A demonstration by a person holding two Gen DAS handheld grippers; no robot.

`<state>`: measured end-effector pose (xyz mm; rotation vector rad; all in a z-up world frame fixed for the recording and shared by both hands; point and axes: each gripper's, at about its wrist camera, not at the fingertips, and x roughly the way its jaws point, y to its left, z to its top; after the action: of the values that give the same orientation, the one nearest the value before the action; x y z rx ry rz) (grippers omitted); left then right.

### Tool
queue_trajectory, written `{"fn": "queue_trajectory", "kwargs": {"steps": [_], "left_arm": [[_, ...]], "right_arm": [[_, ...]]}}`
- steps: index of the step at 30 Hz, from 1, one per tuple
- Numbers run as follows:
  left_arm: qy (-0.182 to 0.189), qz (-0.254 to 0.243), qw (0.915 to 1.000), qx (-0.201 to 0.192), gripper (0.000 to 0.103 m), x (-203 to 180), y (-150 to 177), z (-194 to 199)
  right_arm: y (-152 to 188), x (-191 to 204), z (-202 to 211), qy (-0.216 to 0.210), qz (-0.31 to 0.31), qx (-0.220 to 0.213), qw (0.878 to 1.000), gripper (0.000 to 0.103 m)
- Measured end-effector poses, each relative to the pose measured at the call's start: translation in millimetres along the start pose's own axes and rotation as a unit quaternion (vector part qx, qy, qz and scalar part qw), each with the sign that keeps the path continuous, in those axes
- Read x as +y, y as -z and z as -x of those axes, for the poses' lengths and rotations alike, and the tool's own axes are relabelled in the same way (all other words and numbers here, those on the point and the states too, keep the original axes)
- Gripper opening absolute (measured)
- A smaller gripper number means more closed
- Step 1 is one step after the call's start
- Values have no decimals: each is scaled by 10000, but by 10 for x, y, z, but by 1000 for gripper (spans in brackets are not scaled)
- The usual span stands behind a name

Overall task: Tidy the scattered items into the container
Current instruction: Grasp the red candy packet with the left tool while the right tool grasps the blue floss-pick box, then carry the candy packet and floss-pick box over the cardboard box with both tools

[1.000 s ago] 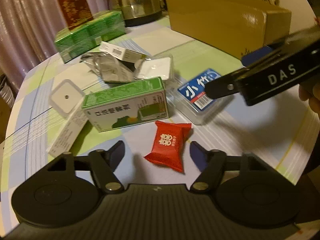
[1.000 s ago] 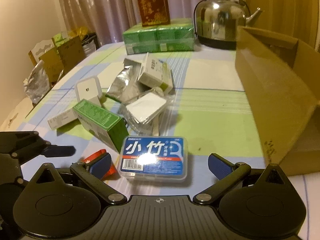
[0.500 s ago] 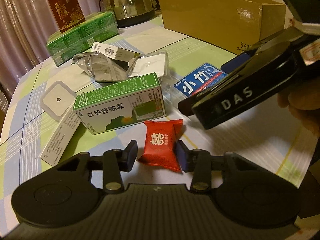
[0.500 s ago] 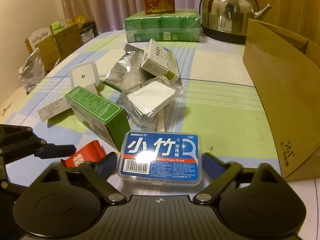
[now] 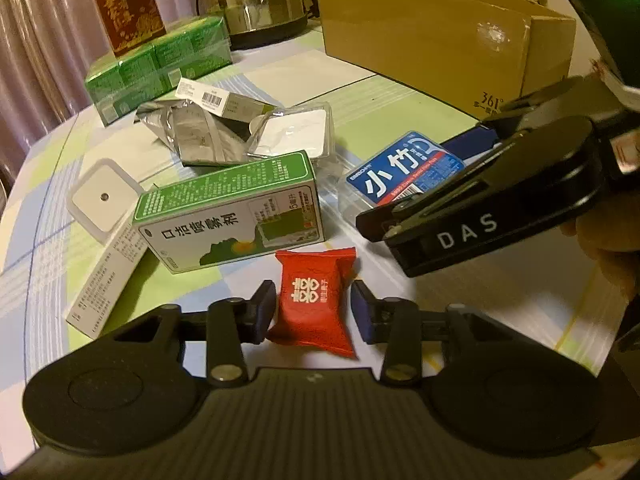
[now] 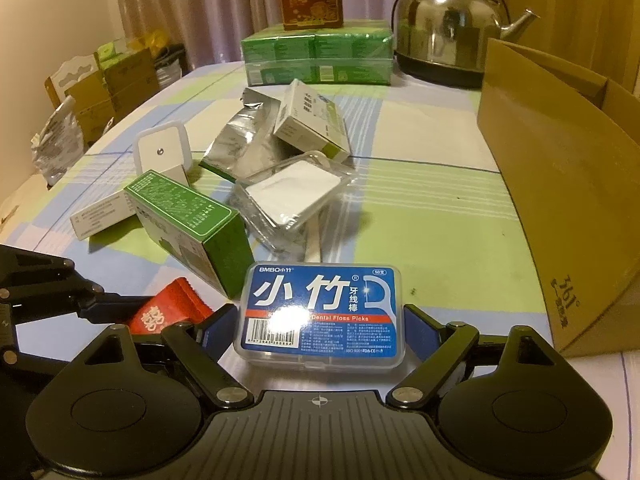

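Closed in since a second ago: left gripper [image 5: 314, 306] pinching the red foil candy packet [image 5: 314, 300], right gripper [image 6: 320, 330] clamped on the clear plastic floss-pick box with blue label [image 6: 322, 312] (both on the checked tablecloth [image 6: 420, 216]). Just right of the floss box, brown cardboard container [image 6: 560, 200]; left of it, green carton [image 6: 188, 216].

The left tongs [image 5: 313, 307] pinch a red candy packet [image 5: 314, 304]; the green box [image 5: 230, 214] lies just beyond, the cardboard box [image 5: 440, 36] far ahead-right.
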<state>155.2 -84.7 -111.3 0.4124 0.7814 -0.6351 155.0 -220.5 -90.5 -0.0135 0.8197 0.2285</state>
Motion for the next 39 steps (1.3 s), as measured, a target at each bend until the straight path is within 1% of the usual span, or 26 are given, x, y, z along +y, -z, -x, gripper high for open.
{"fn": "queue_trajectory", "kwargs": {"steps": [2, 8, 15, 23, 27, 31, 35, 39], "left_arm": [[3, 29, 10000, 27, 26, -15, -1, 13], [11, 245, 9996, 110, 23, -47, 26, 102], [-14, 325, 9995, 62, 22, -158, 35, 308], [-61, 387, 9991, -127, 22, -259, -87, 584], [14, 443, 9986, -299, 22, -308, -250, 732], [84, 292, 9980, -557, 22, -431, -519, 838], [219, 137, 9966, -787, 22, -575, -834, 877], [411, -33, 9938, -1032, 22, -762, -1196, 873]], "right_arm": [[9, -20, 36, 20, -23, -16, 10000, 84], [31, -67, 225, 55, -100, -121, 9999, 84], [38, -97, 525, 116, -185, -282, 9994, 84], [-47, -186, 1034, 240, -233, -684, 9971, 84], [-159, -285, 1326, 380, -258, -1012, 9938, 84], [-308, -482, 1579, 605, -338, -1320, 9888, 84], [-458, -823, 1760, 876, -497, -1533, 9830, 84], [-616, -1265, 1830, 1153, -625, -1602, 9783, 84]]}}
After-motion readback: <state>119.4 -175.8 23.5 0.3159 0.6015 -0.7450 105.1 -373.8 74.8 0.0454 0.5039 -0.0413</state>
